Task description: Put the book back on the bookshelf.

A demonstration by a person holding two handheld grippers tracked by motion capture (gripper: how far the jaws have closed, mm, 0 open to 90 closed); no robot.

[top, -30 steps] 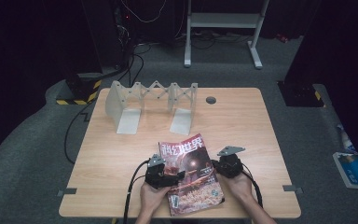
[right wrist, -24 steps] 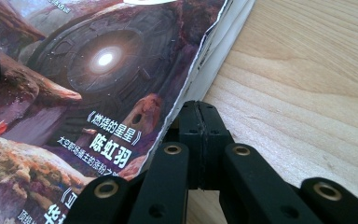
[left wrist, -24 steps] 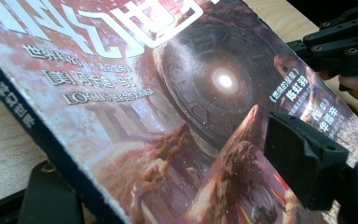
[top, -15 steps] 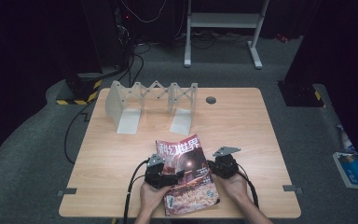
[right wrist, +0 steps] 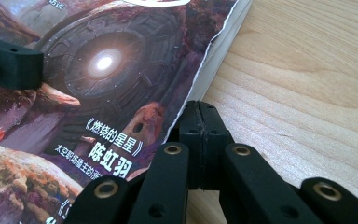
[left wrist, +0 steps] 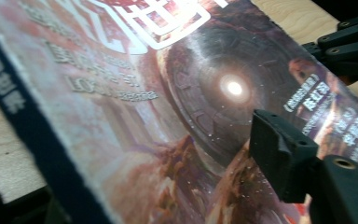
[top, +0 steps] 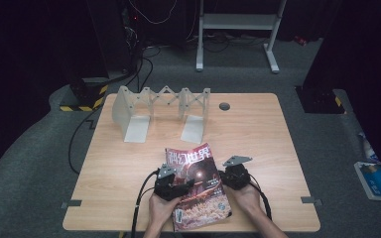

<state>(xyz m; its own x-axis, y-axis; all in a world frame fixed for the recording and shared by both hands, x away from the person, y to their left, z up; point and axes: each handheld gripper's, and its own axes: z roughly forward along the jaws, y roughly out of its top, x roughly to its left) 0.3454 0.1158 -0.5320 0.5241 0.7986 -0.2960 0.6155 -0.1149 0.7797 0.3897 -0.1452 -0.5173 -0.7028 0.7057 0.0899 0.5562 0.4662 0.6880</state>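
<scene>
High view: the magazine [top: 198, 186] is seen at the table's [top: 278, 148] six o'clock edge. The left gripper [top: 172, 184], jaws just closing, straddles its spine edge unclamped; the right gripper [top: 234, 174] is pressed together beside the page edge. Lifting toward the rack [top: 161, 111] at eleven o'clock is judged not yet begun.

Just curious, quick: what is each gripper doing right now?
Left gripper: closing around the magazine's spine edge.
Right gripper: shut, empty, at the magazine's other edge.
</scene>
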